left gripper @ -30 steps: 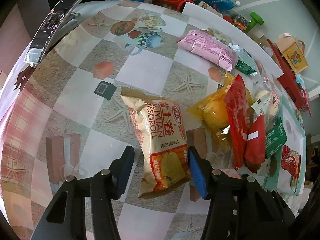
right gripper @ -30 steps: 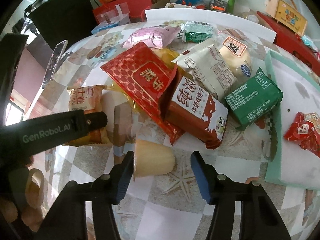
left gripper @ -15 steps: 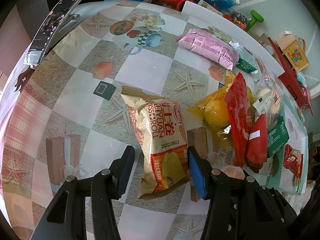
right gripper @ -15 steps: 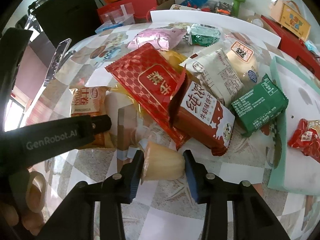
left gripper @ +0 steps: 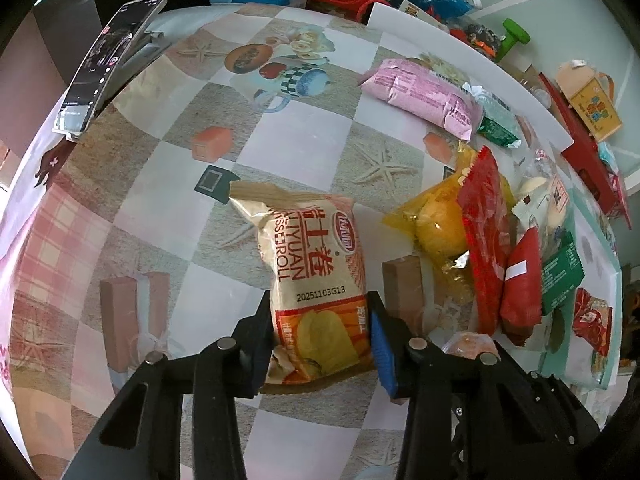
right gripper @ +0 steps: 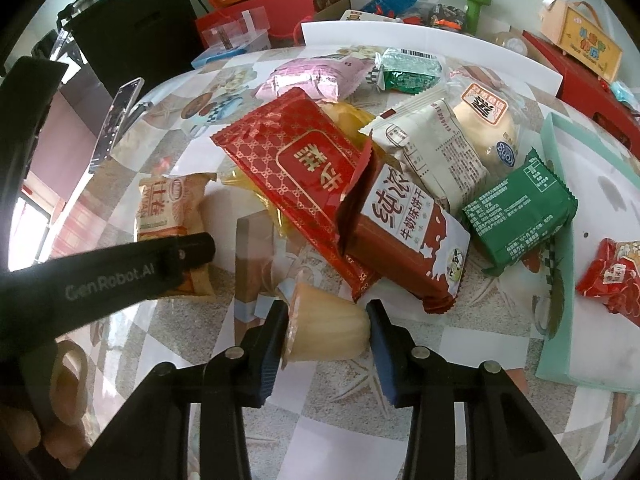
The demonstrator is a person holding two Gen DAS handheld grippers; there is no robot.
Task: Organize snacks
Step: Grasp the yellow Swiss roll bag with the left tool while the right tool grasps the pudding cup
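Little is sorted: one red packet (right gripper: 612,276) lies on the mint tray (right gripper: 560,216). Beside it, right gripper (right gripper: 329,330) pinches a jelly cup (right gripper: 326,328); left gripper (left gripper: 320,340) is closing around the Swiss roll packet (left gripper: 316,280) (the pile remains).

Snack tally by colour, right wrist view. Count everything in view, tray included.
Red packets: 3
Green packets: 2
Pink packet: 1
Yellow packet: 1
White packet: 1
Clear bun packet: 1
Tan Swiss roll packet: 1
Jelly cup: 1
Total: 11
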